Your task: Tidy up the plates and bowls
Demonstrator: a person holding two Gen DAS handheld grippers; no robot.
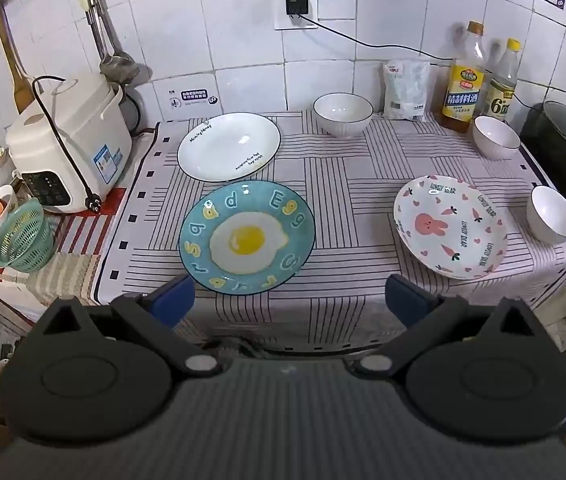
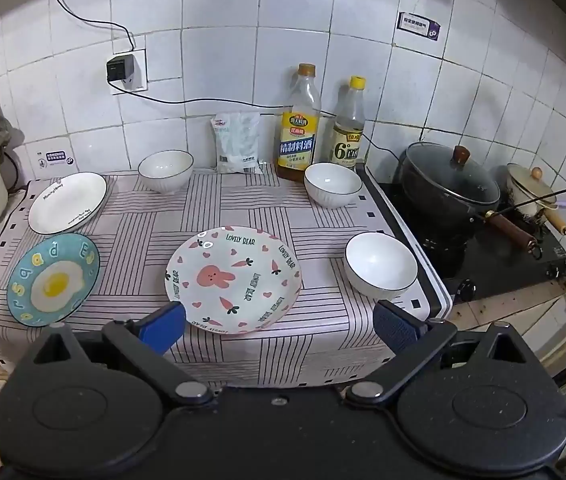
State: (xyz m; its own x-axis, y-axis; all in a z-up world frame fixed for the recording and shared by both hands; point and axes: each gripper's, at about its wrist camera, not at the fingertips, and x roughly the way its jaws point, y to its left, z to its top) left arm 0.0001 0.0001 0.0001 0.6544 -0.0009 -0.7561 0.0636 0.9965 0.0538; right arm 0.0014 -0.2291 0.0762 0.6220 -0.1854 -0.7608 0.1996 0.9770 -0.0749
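Left wrist view looks down on a counter covered by a striped cloth (image 1: 347, 184), with the dishes spread singly across it and nothing stacked yet, so the sorting appears not to have begun. Taking the egg plate (image 1: 247, 237) as the landmark: the white plate (image 1: 229, 146) lies just behind it, their rims almost touching; one white bowl (image 1: 343, 114) stands further back and to the right; the rabbit plate (image 1: 450, 227) lies well to its right, with two more bowls (image 1: 496, 137) (image 1: 552, 214) beyond that, near the cloth's right edge. A rice cooker (image 1: 71, 148) sits to the left of the egg plate. The left gripper (image 1: 289, 300) hovers just in front of the egg plate, its blue fingers (image 1: 173, 298) spread wide and holding nothing; it seems lined up to take this plate by its near rim.

Right wrist view shows the same layout from further right. Using the rabbit plate (image 2: 233, 279) as landmark: the egg plate (image 2: 53, 279) is to its left, the white plate (image 2: 67, 202) behind-left, one bowl (image 2: 380, 268) just right of it, another bowl (image 2: 333, 184) behind-right beside two bottles (image 2: 298, 124), and the third bowl (image 2: 166, 170) behind-left. A black pot (image 2: 449, 188) sits on the stove further right. The right gripper (image 2: 279, 322) hangs just in front of the rabbit plate, fingers (image 2: 163, 326) wide apart and empty, touching nothing, likely poised to lift that plate.
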